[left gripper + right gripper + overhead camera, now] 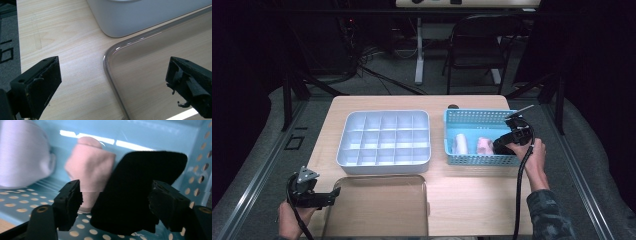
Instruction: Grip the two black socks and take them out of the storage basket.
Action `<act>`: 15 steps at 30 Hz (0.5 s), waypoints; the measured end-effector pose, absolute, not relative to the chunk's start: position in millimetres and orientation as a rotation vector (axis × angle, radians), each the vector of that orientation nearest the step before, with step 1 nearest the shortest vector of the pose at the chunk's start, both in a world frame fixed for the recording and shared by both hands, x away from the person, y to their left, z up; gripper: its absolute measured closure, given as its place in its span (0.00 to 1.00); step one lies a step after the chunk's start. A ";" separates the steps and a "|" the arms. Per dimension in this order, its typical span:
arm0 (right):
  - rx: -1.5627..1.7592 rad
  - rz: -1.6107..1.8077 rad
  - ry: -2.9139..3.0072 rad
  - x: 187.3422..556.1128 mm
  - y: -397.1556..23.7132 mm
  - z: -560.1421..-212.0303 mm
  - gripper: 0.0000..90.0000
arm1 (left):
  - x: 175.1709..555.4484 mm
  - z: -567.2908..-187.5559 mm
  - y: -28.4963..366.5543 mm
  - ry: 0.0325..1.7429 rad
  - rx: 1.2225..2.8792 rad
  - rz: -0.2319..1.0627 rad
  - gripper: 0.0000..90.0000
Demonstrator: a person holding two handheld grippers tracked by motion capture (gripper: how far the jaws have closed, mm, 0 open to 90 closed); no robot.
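1. The right hand-held gripper [115,205] is down inside the blue basket [472,117], its jaws part-way closed around a black rolled cloth [137,192] that sits between them; the pads look not yet pressed on it, so I judge the grip not yet made.
2. The step in hand looks like picking that black roll out of the basket. The next move calls for closing fully on it, then lifting straight up over the basket wall.
3. Just beside the black roll, touching it, lies a pink roll [90,167]; farther along the basket lies a white roll [22,152]. The pink one could get pinched along with it.
4. Beside the basket stands the white divided tray [384,137], probably the destination.
5. The left hand-held gripper [112,82] rests released, jaws wide, over the corner of a clear tray lid [150,70] on the table [62,32], in front of the divided tray.
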State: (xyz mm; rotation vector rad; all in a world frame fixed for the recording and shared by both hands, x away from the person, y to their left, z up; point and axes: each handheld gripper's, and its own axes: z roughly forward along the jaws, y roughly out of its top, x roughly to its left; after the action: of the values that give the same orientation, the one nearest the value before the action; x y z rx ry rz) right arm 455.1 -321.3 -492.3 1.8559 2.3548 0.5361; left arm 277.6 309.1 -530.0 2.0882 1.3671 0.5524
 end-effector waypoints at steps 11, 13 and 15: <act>1.956 0.336 2.386 471.1 -321.3 -509.7 0.37 | 277.4 -530.0 309.2 1.371 2.090 0.550 0.00; 1.969 0.321 2.385 472.6 -322.1 -512.2 0.38 | 277.5 -530.0 309.1 1.367 2.091 0.546 0.00; 1.990 0.309 2.360 473.6 -322.1 -513.9 0.41 | 277.3 -529.8 308.9 1.368 2.090 0.549 0.00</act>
State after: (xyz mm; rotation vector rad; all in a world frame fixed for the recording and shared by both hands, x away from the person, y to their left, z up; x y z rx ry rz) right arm 473.6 -322.1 -513.9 1.9898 2.3602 0.3094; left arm 277.3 308.9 -529.8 2.0900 1.3682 0.5491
